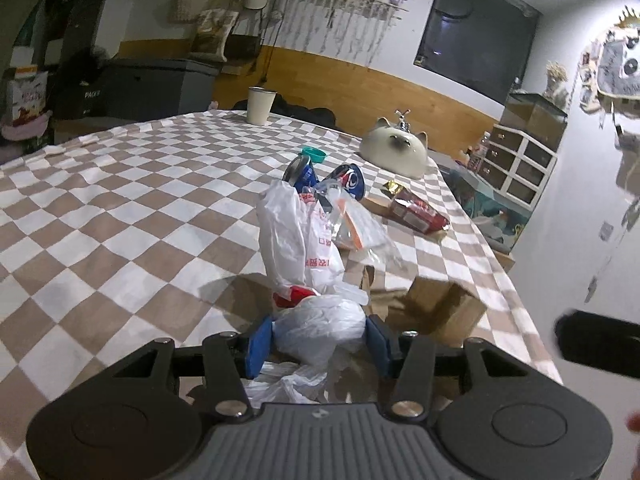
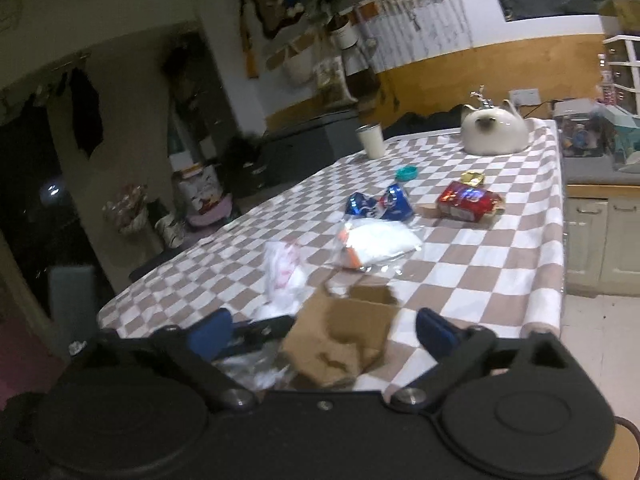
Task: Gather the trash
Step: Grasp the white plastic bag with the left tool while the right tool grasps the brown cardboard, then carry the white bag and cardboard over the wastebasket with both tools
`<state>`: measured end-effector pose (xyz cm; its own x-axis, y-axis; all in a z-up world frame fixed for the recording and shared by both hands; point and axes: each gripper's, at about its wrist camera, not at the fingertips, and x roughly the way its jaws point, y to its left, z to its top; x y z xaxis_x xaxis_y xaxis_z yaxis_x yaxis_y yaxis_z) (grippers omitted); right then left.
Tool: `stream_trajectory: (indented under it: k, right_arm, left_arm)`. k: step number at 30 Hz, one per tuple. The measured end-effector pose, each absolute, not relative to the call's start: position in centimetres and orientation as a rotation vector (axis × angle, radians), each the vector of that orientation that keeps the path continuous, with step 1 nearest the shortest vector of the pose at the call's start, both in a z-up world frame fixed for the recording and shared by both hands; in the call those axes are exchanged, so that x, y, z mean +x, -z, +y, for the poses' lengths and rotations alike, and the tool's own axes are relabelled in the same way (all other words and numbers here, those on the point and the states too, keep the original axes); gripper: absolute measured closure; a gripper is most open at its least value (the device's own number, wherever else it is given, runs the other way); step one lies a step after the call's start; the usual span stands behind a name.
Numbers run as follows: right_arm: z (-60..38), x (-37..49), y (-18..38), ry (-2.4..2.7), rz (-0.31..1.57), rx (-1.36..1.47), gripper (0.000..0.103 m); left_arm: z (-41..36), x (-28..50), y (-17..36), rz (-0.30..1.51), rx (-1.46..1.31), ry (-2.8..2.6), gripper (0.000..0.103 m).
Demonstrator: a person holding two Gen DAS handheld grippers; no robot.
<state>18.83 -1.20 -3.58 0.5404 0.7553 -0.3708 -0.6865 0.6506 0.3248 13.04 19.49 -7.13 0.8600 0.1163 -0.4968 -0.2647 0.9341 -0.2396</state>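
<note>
— What's your left gripper (image 1: 318, 338) got?
— It's clamped on a crumpled white plastic bag (image 1: 308, 264), low in the middle of the frame.
— And the right gripper (image 2: 324, 330)?
— Spread wide, gripping nothing; a brown paper bag (image 2: 340, 336) sits between its blue pads.
— Other trash?
— Crushed blue cans (image 2: 380, 204) and a red wrapper (image 2: 466, 200) lie mid-frame on the checkered tablecloth (image 2: 480, 264).

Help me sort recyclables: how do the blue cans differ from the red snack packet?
The blue cans are crushed metal lying mid-table; the red snack packet is a flat foil wrapper nearer the table's right edge. The cans are a pair; the packet lies alone. Both rest loose on the checkered tablecloth.
</note>
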Motion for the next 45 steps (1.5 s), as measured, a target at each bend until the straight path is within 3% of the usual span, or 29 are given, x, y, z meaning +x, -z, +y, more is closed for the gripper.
stream_trajectory:
  k: [12,22,28,29,30,35,42,45]
  right_arm:
    - [3.7,22.4,4.8,-0.873,0.623,0.028,0.000]
    - [8.2,22.7,5.7,-0.769,0.610,-0.253,0.000]
    - [7.9,24.2,6.2,-0.773,0.640,-0.210,0.000]
    - [7.7,24.3,6.2,-0.784,0.644,-0.194,0.003]
    - [7.7,24.5,6.2,-0.794,0.646,-0.179,0.016]
    - [7.0,24.4,5.9,-0.835,0.641,-0.109,0.045]
    - [6.1,24.0,5.8,-0.828,0.648,-0.078,0.047]
    - [5.9,23.7,5.7,-0.832,0.646,-0.086,0.047]
  left_arm:
    - [20.1,10.4,6.9,0.524,-0.154,-0.264,0.051]
    - [21.1,10.4,7.1,0.520,-0.151,-0.253,0.050]
    - [21.6,10.6,7.1,0.523,-0.157,-0.237,0.050]
    - [21.7,10.6,7.1,0.524,-0.161,-0.236,0.050]
    - [21.8,10.6,7.1,0.525,-0.166,-0.235,0.050]
    - [22.4,11.2,7.0,0.522,-0.189,-0.253,0.031]
    - [23.5,12.6,7.2,0.540,-0.299,-0.236,0.032]
    - [23.1,12.7,7.6,0.565,-0.309,-0.214,0.046]
